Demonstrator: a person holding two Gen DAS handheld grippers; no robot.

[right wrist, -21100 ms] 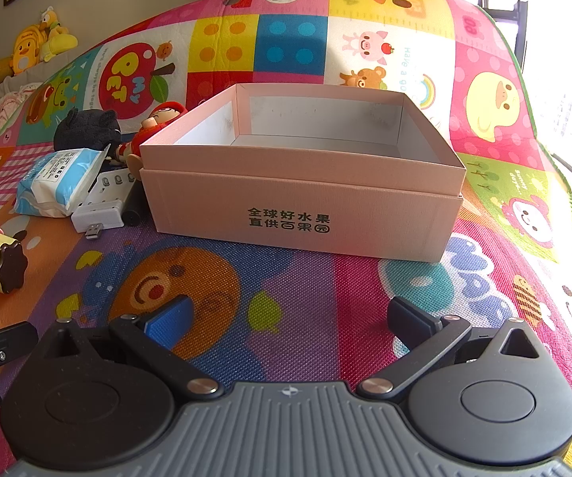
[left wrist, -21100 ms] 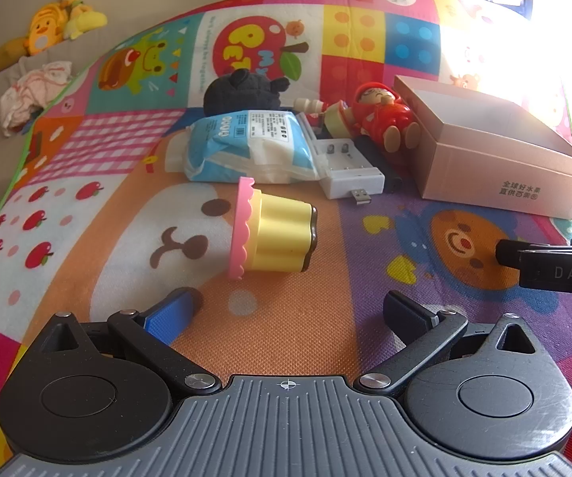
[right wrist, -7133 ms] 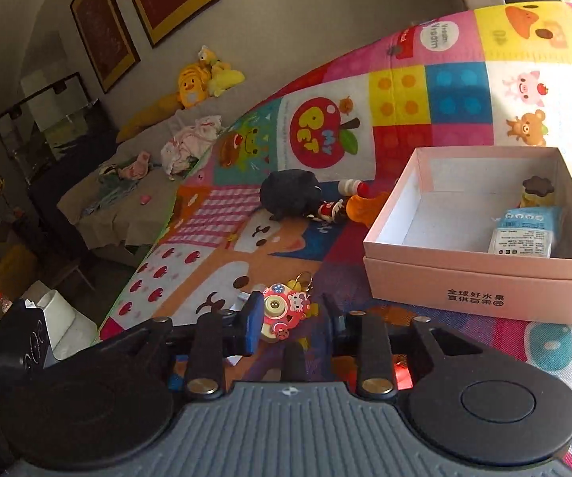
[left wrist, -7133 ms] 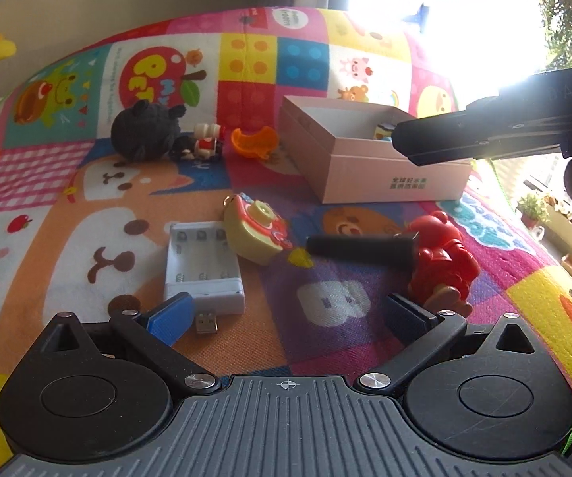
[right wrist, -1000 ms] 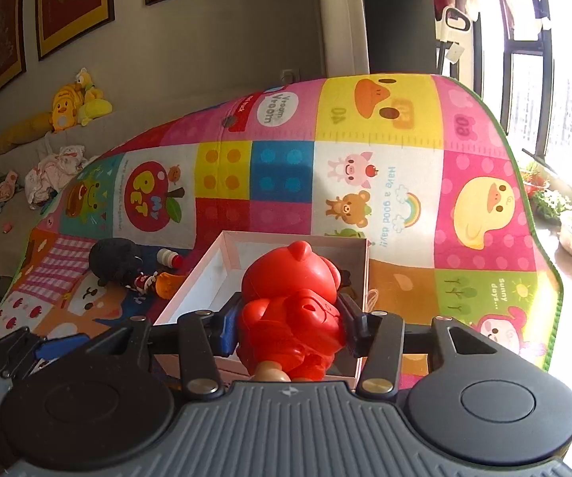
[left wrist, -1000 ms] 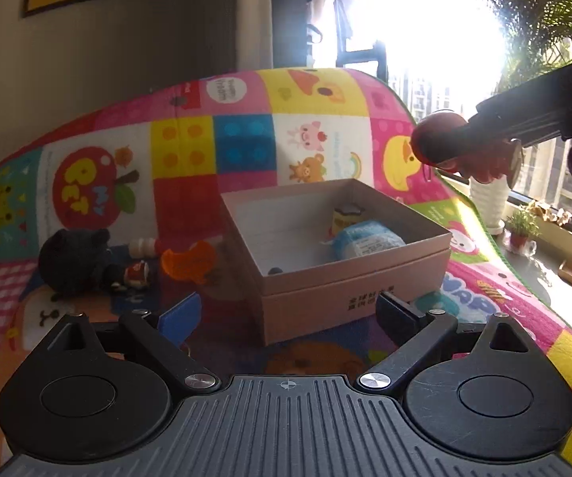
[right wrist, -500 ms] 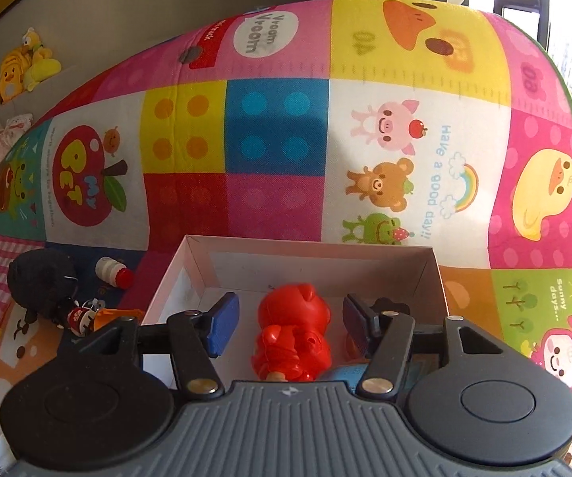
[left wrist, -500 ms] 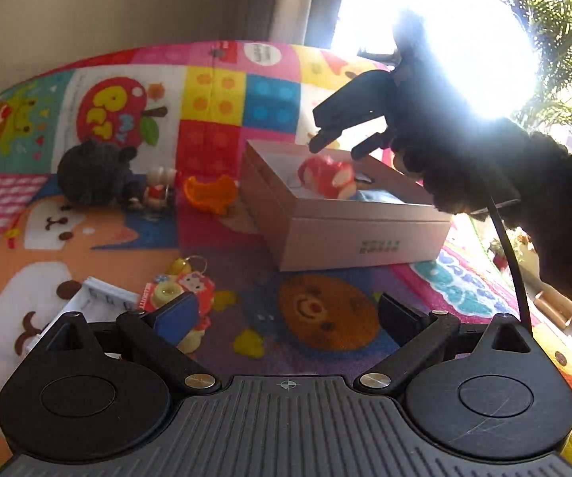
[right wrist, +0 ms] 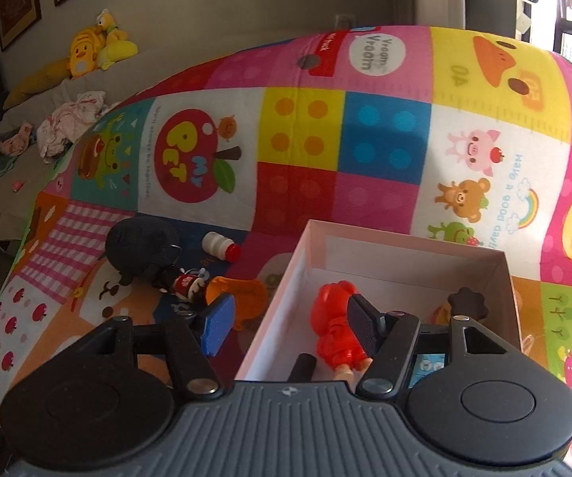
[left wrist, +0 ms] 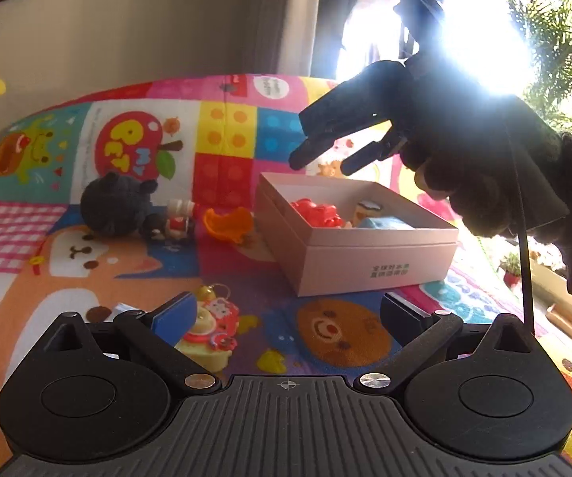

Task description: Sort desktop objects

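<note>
A pink cardboard box (left wrist: 369,266) stands on the colourful play mat. In it lie a red toy figure (left wrist: 317,211) (right wrist: 335,328), a blue packet (left wrist: 385,222) and a yellow cup toy (left wrist: 367,208). My right gripper (right wrist: 290,328) (left wrist: 321,159) is open and empty above the box's left wall. My left gripper (left wrist: 290,314) is open and empty, low over the mat in front of the box. A red and yellow keychain toy (left wrist: 210,330) lies by its left finger.
A black plush (left wrist: 113,204) (right wrist: 143,248), a small red and black figure (left wrist: 171,224) (right wrist: 186,282), a small white bottle (right wrist: 220,246) and an orange piece (left wrist: 226,222) (right wrist: 242,296) lie left of the box. A white charger corner (left wrist: 121,310) shows behind the left finger. A sofa with plush toys (right wrist: 91,47) stands beyond.
My right gripper has risen and shifted left off the red figure, which lies in the box. My left gripper has tilted up slightly and come nearer the keychain toy.
</note>
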